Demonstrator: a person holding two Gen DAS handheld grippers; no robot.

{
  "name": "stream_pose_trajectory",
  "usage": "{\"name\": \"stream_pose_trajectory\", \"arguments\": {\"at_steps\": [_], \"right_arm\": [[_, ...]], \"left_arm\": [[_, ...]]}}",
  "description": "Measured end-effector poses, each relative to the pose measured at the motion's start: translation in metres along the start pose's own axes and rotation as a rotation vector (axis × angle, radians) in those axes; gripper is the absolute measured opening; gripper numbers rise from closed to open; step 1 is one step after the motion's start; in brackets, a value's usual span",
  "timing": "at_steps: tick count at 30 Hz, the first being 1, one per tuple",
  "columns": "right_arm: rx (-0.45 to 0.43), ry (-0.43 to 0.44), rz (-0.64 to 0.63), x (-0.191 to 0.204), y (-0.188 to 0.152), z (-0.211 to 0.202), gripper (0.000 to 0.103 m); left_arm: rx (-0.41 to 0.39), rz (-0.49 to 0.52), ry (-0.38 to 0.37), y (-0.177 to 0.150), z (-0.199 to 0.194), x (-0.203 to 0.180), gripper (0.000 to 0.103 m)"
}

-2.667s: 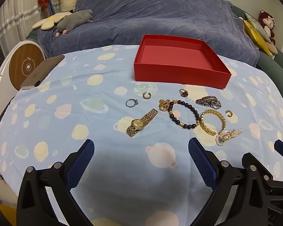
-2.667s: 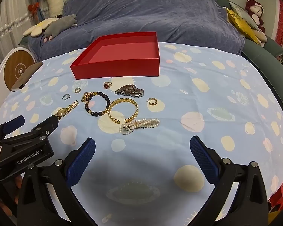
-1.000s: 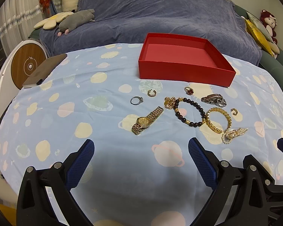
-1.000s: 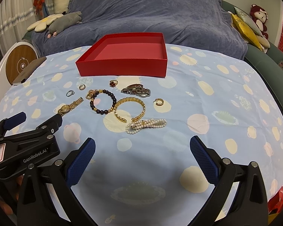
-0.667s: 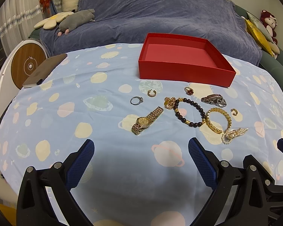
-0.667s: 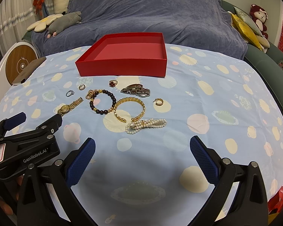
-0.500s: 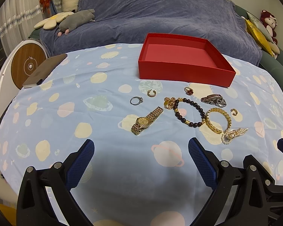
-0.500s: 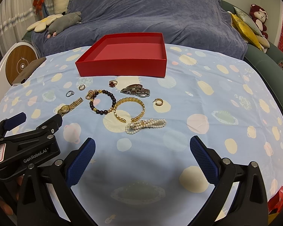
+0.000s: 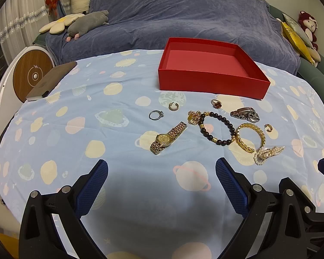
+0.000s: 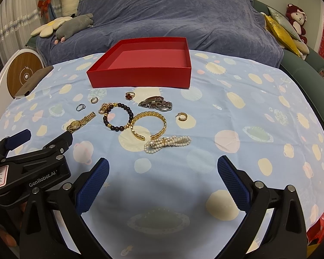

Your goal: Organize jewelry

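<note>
An empty red box [image 9: 211, 73] [image 10: 144, 64] sits at the far side of a blue planet-print cloth. In front of it lie a gold watch [image 9: 167, 138] [image 10: 81, 122], a dark bead bracelet [image 9: 218, 128] [image 10: 118, 117], a gold bangle [image 9: 250, 137] [image 10: 149, 125], a pearl bracelet [image 9: 267, 152] [image 10: 167, 141], a silver watch band [image 9: 245, 114] [image 10: 156, 103], rings and ear hoops. My left gripper [image 9: 162, 183] is open and empty, near the watch. My right gripper [image 10: 163, 181] is open and empty, near the pearls.
The left gripper's body [image 10: 30, 161] shows at the lower left of the right wrist view. A dark flat pad [image 9: 51, 79] lies at the table's left edge. A blue-covered sofa [image 9: 183, 17] with plush toys stands behind the table.
Both views backed off slightly since 2.7 s ago. Nothing has visibly moved in the last second.
</note>
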State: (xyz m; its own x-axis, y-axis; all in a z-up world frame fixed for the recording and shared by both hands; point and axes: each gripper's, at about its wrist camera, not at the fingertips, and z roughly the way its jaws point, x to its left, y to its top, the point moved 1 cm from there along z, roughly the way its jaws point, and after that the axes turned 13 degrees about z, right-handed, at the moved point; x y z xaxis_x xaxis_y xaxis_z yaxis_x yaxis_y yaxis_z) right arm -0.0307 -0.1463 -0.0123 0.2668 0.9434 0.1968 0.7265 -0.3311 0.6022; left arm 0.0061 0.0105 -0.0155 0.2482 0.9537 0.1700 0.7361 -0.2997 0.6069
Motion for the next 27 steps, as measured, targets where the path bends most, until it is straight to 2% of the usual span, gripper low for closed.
{"name": "stream_pose_trajectory", "arguments": {"at_steps": [15,22,25,27], "right_arm": [[0.006,0.001,0.003,-0.001,-0.001,0.002,0.098],[0.051,0.009,0.037,-0.009,-0.002,0.016,0.098],[0.079,0.016,0.059,-0.014,-0.002,0.024,0.096],[0.098,0.021,0.073,-0.015,-0.002,0.031,0.087]], "left_arm": [[0.004,0.001,-0.001,0.0,0.001,0.0,0.097],[0.018,-0.017,-0.006,-0.002,0.007,0.003,0.097],[0.035,-0.041,-0.003,-0.003,0.013,0.011,0.097],[0.042,-0.054,-0.008,-0.003,0.018,0.019,0.097]]}}
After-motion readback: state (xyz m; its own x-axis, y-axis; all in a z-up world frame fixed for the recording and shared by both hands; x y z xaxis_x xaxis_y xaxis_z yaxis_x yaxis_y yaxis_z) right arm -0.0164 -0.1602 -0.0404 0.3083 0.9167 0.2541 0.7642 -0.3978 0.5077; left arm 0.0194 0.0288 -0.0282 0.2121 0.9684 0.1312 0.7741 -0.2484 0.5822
